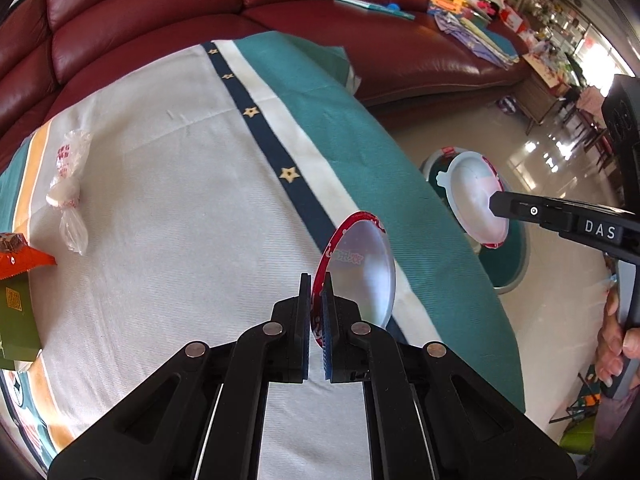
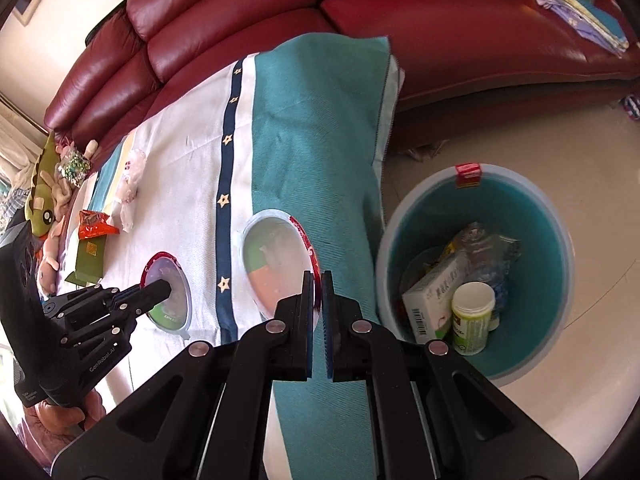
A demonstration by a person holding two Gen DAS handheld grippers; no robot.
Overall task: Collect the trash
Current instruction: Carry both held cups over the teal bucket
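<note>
Left claw (image 1: pixel 317 320): closed on the lower rim of a red-rimmed clear lid (image 1: pixel 360 264), which is held on edge above the table (image 1: pixel 168 208), its disc upright and its long axis running away from the camera toward the teal border of the cloth. Right claw (image 2: pixel 318 312): clamped on the rim of a second clear lid (image 2: pixel 276 264), also held edge-on, its face turned to the left and its long axis pointing away; it is carried over the teal strip at the table's right edge, just beside the trash bin (image 2: pixel 536 208). Bin: teal inside, pale rim, set on the floor; a white carton (image 2: pixel 432 296), a white-capped green bottle (image 2: pixel 472 316) and crumpled clear plastic are seen within. Table surface: a white cloth with a navy star band (image 1: pixel 256 120) and teal margins. Farther along at the left, an orange wrapper (image 2: pixel 94 226) on a green packet, then a knotted clear plastic bag (image 1: pixel 70 188). Beyond: a dark red leather sofa (image 1: pixel 168 4) carrying books and papers, and glossy floor tiles.
</note>
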